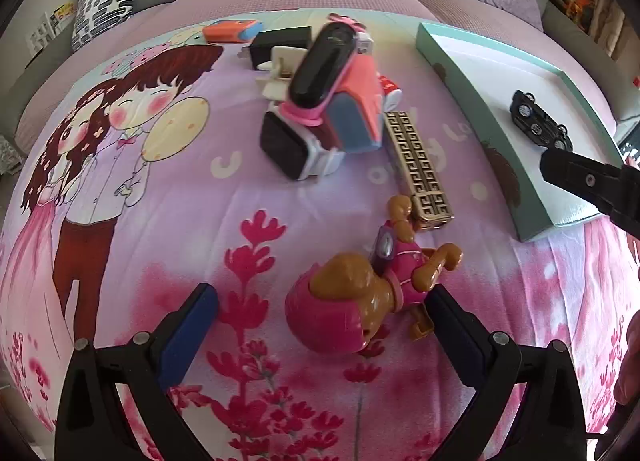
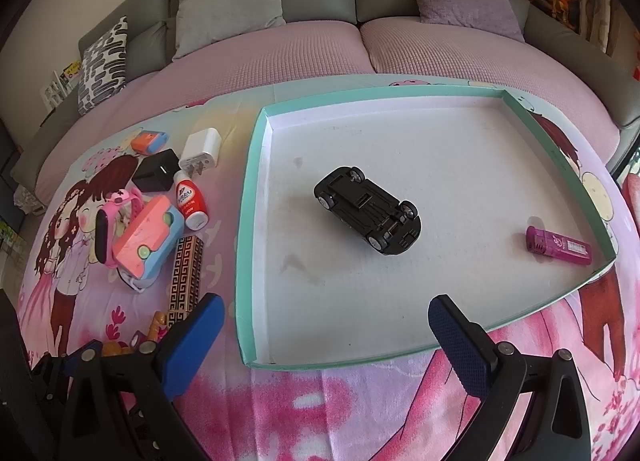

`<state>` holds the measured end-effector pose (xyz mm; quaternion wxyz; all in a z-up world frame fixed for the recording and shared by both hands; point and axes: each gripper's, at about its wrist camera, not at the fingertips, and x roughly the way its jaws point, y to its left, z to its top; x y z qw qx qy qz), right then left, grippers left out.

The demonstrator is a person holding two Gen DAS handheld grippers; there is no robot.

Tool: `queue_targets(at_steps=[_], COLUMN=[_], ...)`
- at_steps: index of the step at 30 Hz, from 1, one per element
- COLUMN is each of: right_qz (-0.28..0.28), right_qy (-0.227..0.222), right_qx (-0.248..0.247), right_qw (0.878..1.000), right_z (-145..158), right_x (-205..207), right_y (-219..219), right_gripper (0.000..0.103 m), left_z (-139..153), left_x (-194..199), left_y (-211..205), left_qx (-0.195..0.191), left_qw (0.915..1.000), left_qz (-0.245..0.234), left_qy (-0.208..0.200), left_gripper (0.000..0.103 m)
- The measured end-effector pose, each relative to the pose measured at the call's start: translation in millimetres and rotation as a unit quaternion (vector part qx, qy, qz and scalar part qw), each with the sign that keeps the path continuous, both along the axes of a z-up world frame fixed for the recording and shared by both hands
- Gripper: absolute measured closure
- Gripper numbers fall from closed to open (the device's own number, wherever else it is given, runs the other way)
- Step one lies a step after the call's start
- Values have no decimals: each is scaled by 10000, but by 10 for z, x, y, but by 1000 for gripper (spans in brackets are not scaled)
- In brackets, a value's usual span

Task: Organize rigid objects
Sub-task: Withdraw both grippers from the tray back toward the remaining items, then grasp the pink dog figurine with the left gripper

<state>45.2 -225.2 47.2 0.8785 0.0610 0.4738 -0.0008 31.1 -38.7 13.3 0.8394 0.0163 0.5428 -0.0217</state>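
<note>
Your shallow teal cardboard tray (image 2: 250,197) holds only an upturned black toy car (image 2: 368,215) and a magenta lighter (image 2: 558,246). Most items still lie on the cartoon-print bedspread (image 1: 168,221). Your left claw (image 1: 322,315) is spread around the brown-and-pink plastic puppy figure (image 1: 360,293), not yet gripping; your right claw (image 2: 324,325) hangs released, empty.

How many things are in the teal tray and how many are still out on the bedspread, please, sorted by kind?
In the teal tray:
Toy cars: 1, black car, upside down
Lighters: 1, magenta lighter

On the bedspread:
Toy figures: 1, dog figure
Chargers: 2, white, black
Watches: 2, black-faced, pink-strapped
Other: 4

Total: 11
</note>
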Motion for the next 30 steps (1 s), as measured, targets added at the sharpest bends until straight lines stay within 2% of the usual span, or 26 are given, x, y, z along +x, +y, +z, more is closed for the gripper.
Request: queue_targets(at_steps=[6, 10, 17, 26, 30], right_qz=[378, 717, 1089, 1145, 1160], right_qy=[-179, -289, -361, -334, -363], right_qx=[-16, -81, -213, -194, -203], right_qw=[9991, 9970, 9932, 9927, 9924], right_z=[23, 28, 9, -18, -20], right_x=[34, 68, 78, 103, 114], right_y=[181, 361, 607, 688, 715], right_gripper=[0, 0, 0, 0, 0], left_z=[-10, -26, -60, -42, -3], left_x=[26, 79, 239, 247, 226], left_y=[305, 491, 462, 406, 434], left_qx=[40, -215, -91, -144, -306], left_qw=[9982, 9957, 9965, 9961, 9959], left_qz=[601, 896, 690, 470, 414], left_qy=[-19, -115, -452, -733, -748], left_gripper=[1, 1, 1, 1, 10])
